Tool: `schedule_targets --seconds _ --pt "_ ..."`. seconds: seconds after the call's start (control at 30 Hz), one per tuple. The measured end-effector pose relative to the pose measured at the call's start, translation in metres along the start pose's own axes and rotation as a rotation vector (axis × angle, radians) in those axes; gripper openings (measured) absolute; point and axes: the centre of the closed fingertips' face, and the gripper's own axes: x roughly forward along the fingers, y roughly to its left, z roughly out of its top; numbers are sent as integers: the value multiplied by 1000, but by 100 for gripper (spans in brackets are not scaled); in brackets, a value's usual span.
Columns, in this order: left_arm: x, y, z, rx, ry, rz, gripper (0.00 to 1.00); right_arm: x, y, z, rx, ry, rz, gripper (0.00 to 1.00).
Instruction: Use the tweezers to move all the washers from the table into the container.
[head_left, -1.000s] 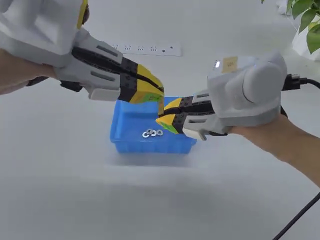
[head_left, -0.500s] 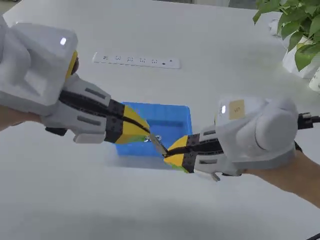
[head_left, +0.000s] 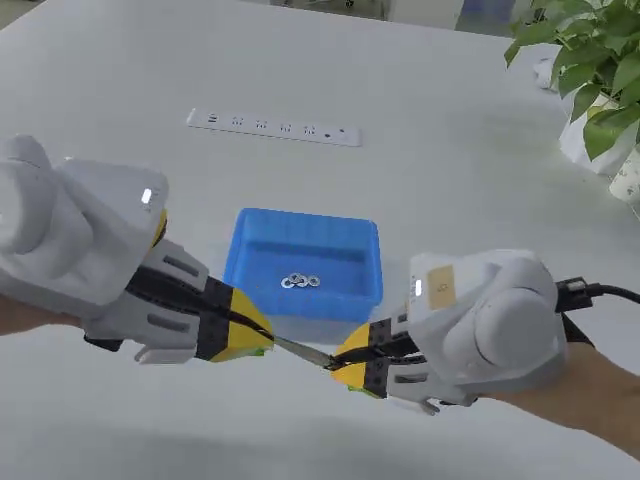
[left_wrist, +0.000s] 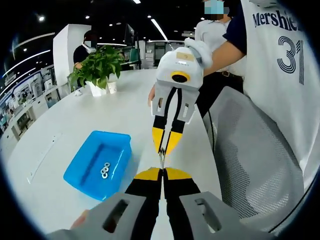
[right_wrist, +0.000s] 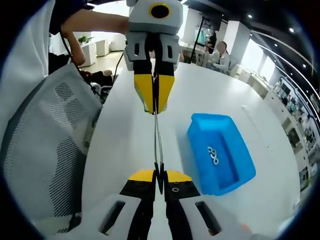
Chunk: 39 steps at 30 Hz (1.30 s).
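A blue container (head_left: 262, 232) stands mid-table with three washers (head_left: 300, 282) lying in it. In front of it, thin metal tweezers (head_left: 300, 350) span the gap between my two grippers. My left gripper (head_left: 262, 338) is shut on one end and my right gripper (head_left: 338, 365) is shut on the other. In the left gripper view my jaws (left_wrist: 162, 172) pinch the tweezers (left_wrist: 162, 159), with the container (left_wrist: 82, 172) and washers (left_wrist: 105, 170) off to the left. In the right gripper view the tweezers (right_wrist: 157, 135) run from my jaws (right_wrist: 159, 176) up to the other gripper, beside the container (right_wrist: 235, 165) and washers (right_wrist: 213, 155).
A white power strip (head_left: 272, 128) lies behind the container. A potted plant (head_left: 590, 60) stands at the far right. A mesh chair (left_wrist: 250, 150) and a person in a jersey stand at the table's edge.
Both grippers have come down from over the container toward the near side of the table, with the tweezers held between them. The washers in the container now lie uncovered.
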Motion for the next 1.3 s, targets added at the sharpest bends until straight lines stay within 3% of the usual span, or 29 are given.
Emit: schedule_targets --seconds 0.07,0.17,0.37,0.63,0.73,0.87,0.9,1.03,1.3 --pt "3 0 -10 1 37 -2 5 4 0 -3 -3 11 5 7" --pt "7 3 -18 -22 48 -4 5 11 1 -9 -15 35 18 7" --pt "25 16 -50 -57 134 19 5 25 -4 -23 4 75 16 7" --pt "41 24 -69 -79 187 -1 6 34 -11 -36 -12 119 30 7" --pt "44 24 -77 -56 233 -6 6 37 -13 -38 -26 131 33 7" --pt "47 26 -84 -30 278 5 6 40 -14 -41 -43 149 37 7" --pt "48 25 -81 -28 258 -3 6 40 -14 -41 -46 149 40 7" --pt "49 32 -80 -58 262 30 6 40 -16 -42 -33 146 37 8" --pt "46 33 -83 -24 306 48 9 39 -17 -44 -29 151 40 10"
